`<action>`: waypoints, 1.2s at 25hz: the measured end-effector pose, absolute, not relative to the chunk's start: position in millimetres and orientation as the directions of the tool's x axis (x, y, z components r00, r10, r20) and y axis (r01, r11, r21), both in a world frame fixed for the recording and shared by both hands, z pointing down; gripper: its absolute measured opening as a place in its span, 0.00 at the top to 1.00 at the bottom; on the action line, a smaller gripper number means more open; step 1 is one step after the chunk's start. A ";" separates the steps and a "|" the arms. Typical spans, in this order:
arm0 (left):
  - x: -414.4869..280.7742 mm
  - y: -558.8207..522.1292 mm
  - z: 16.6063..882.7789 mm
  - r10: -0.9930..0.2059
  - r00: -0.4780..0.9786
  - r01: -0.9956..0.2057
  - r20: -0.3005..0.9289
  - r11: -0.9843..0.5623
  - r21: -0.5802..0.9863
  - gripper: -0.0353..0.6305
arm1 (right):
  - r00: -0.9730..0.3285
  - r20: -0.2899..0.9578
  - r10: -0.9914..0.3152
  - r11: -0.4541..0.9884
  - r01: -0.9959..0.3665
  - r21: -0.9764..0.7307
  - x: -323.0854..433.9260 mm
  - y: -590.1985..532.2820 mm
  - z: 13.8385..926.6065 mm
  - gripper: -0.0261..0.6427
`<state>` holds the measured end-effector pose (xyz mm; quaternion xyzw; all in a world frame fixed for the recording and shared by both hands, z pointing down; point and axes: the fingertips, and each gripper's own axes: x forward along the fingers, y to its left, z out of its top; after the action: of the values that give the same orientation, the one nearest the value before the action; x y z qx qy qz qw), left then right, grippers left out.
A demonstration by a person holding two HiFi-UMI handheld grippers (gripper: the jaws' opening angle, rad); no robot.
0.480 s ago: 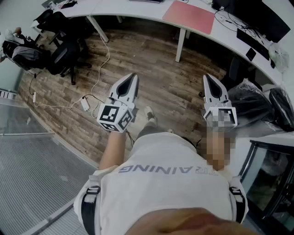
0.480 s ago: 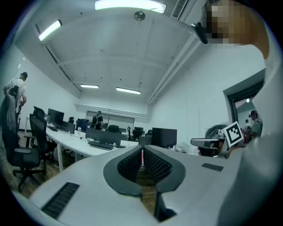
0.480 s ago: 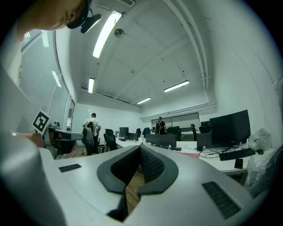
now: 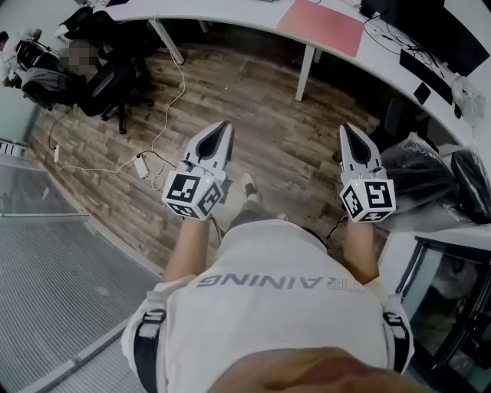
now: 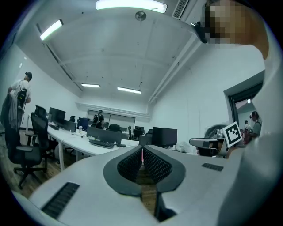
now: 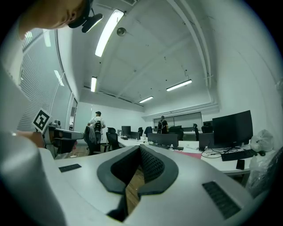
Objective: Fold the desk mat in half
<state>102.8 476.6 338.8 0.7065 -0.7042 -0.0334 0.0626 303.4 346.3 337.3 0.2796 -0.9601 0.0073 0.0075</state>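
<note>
The pink desk mat (image 4: 322, 27) lies flat on the curved white desk (image 4: 230, 11) at the top of the head view, and shows as a thin pink strip (image 6: 194, 154) in the right gripper view. Both grippers are held level in front of the person's body, over the wooden floor and well short of the desk. My left gripper (image 4: 223, 125) (image 5: 142, 149) has its jaws together with nothing between them. My right gripper (image 4: 347, 129) (image 6: 140, 148) is also shut and empty.
Office chairs hung with bags (image 4: 107, 80) stand at the upper left. A cable and power adapter (image 4: 142, 165) lie on the floor. A desk leg (image 4: 305, 73) stands ahead, black bags (image 4: 422, 173) lie at the right, and monitors and a keyboard (image 4: 422, 65) sit on the desk.
Both grippers keep their places and stay shut. The head view has shifted a little, so the desk and chairs sit slightly differently in the picture.
</note>
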 end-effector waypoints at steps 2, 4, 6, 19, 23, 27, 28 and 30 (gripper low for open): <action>103.0 477.5 339.5 -0.999 0.004 -0.991 0.044 0.002 0.137 0.89 | -0.844 0.018 -0.537 0.844 -0.537 -0.014 303.4 346.2 337.9 0.93; 104.0 477.2 340.2 -0.999 0.002 -0.990 0.047 0.004 0.138 0.89 | -0.842 0.014 -0.539 0.841 -0.540 -0.040 305.0 343.3 339.9 0.93; 103.3 476.3 340.4 -0.999 -0.001 -0.991 0.049 0.008 0.137 0.89 | -0.843 0.007 -0.537 0.840 -0.536 -0.081 305.1 340.3 342.1 0.92; 68.4 437.6 344.3 -0.998 -0.007 -0.989 0.057 0.016 0.149 0.89 | -0.831 0.037 -0.554 0.823 -0.554 -0.128 275.3 297.0 356.2 0.92; 41.0 410.8 345.5 -0.998 -0.027 -0.984 0.050 0.035 0.176 0.89 | -0.821 0.048 -0.569 0.812 -0.570 -0.123 256.9 270.3 356.5 0.92; 13.2 381.2 342.1 -0.999 -0.018 -0.981 0.044 0.026 0.191 0.89 | -0.815 0.053 -0.577 0.808 -0.579 -0.105 232.0 243.9 348.4 0.92; 7.1 373.6 341.1 -0.999 -0.011 -0.981 0.043 0.019 0.192 0.89 | -0.813 0.053 -0.579 0.807 -0.582 -0.100 225.6 236.7 346.4 0.92; -5.9 360.1 339.4 -0.999 -0.001 -0.981 0.037 0.008 0.194 0.89 | -0.809 0.052 -0.585 0.804 -0.587 -0.091 212.0 222.7 343.3 0.92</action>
<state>-5.9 360.1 339.4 0.7021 -0.7051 -0.0558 0.0820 212.0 222.7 343.3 0.3087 -0.9497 0.0513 0.0107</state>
